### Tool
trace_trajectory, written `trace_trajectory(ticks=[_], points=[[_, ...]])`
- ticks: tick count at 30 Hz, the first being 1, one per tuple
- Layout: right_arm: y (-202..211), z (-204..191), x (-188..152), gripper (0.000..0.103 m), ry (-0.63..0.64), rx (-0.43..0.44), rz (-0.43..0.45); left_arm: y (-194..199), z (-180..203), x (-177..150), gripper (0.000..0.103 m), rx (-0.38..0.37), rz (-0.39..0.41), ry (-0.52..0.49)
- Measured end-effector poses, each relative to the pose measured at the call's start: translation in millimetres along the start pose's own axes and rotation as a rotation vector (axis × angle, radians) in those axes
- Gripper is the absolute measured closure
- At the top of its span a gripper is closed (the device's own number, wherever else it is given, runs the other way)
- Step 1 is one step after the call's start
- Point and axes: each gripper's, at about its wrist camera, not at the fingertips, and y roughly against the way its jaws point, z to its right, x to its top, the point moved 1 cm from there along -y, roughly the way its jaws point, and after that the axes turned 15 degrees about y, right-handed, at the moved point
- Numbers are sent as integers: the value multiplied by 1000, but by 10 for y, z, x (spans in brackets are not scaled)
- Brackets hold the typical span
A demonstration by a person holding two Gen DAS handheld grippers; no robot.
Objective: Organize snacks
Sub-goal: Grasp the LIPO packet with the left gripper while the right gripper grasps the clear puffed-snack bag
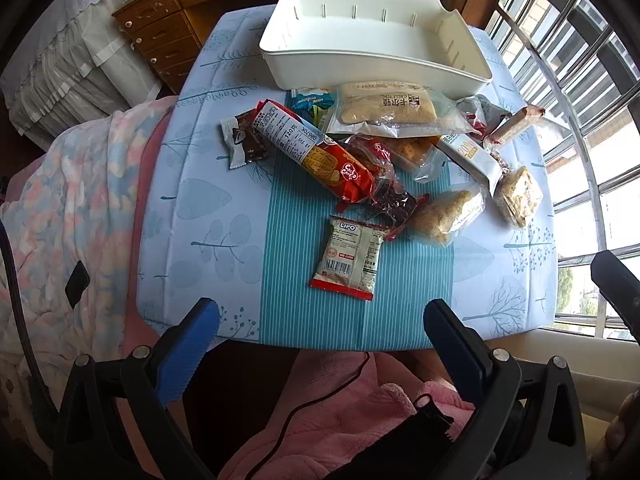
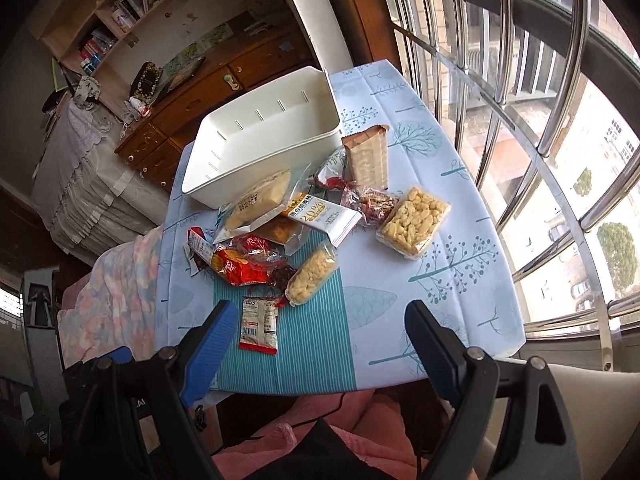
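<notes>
Many snack packs [image 1: 384,160] piled overlapping on counter [image 1: 224,216]; both grippers, left [image 1: 320,344] and right [image 2: 316,344], jaws apart, empty. Risk: grabbing two wrappers, dragging pile off edge, missing white bin [image 1: 372,52].

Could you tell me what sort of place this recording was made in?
Most likely a bedroom in a home: a wooden chest of drawers, a pastel quilt beside the small table, and a barred window looking outdoors.

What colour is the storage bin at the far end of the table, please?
The bin is plain white, inside and out; the left wrist view shows it best.
</notes>
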Motion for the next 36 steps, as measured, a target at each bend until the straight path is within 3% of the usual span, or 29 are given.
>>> trace_trajectory(ticks=[11,19,22,28,32,36], points=[[-658,224,138,16,-227,102,-190,-693,415,242,1,22,-196,-137],[-1157,347,94,16,-395,144,-324,-1234,484,410,2,54,-324,-138],[-1349,373,75,17,-456,161,-356,-1435,496,451,8,70,-385,-138],[-1723,309,73,26,-523,188,-427,-1687,512,548,12,86,-430,-143],[-1913,254,80,39,-551,206,-444,-1781,527,625,19,98,-459,-149],[-2053,203,80,45,-576,233,-453,-1874,544,673,28,95,-488,-147]])
